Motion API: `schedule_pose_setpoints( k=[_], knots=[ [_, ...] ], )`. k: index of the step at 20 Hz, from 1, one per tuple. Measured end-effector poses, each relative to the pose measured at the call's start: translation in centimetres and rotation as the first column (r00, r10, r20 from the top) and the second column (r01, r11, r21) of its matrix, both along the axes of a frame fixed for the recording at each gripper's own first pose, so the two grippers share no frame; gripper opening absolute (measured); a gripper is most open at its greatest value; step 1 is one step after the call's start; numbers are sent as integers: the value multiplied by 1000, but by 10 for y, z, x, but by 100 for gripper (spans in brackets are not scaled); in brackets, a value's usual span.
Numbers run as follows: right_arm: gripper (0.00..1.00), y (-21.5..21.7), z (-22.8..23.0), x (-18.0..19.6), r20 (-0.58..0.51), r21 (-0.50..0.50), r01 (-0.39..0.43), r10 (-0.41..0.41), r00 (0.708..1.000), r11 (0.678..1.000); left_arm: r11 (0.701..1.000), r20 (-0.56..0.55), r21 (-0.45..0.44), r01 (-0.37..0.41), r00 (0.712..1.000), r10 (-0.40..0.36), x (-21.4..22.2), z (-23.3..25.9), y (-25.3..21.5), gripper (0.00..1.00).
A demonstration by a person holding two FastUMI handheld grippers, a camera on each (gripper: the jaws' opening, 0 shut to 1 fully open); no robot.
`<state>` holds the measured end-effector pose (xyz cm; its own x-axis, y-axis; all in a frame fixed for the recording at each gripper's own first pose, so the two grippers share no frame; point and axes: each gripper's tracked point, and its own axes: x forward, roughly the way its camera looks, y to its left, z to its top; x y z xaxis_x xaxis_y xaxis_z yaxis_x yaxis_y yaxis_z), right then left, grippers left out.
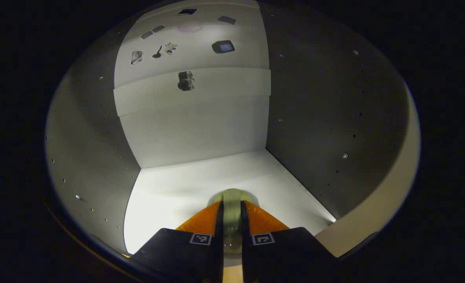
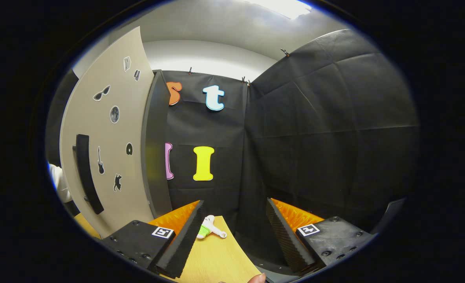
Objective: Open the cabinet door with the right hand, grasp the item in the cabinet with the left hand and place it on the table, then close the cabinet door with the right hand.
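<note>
Between my left claw [image 1: 231, 224] fingers sits the pale round item [image 1: 232, 196], clamped inside the cabinet [image 1: 201, 181]; I'd withdraw straight, level. Right claw [image 2: 232, 232] gapes wide beside the open door [image 2: 110, 157].

pale item [image 1: 232, 204] mostly hidden between hand-held gripper [image 1: 231, 220] fingers.
</note>
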<state>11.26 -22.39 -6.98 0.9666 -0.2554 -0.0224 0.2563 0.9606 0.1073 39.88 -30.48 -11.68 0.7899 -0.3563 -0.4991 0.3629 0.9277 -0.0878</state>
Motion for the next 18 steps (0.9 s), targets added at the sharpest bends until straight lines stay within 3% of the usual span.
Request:
schedule_pose_setpoints(
  k=[10, 16, 17, 18],
  knots=[
    [98, 52, 17, -20, 29, 26, -47, 47, 998, 999, 996, 88, -88, -10, 996, 18, -118, 42, 65, 22],
    [98, 82, 25, -23, 32, -14, -83, 84, 996, 996, 995, 125, -77, -64, 989, 73, -203, 21, 109, 22],
    [93, 85, 26, -22, 33, -20, -87, 87, 996, 996, 995, 134, -69, -75, 987, 84, -215, 13, 115, 23],
    [97, 88, 27, -22, 28, -22, -92, 92, 995, 996, 994, 140, -73, -78, 986, 88, -227, 5, 116, 23]
  ],
)
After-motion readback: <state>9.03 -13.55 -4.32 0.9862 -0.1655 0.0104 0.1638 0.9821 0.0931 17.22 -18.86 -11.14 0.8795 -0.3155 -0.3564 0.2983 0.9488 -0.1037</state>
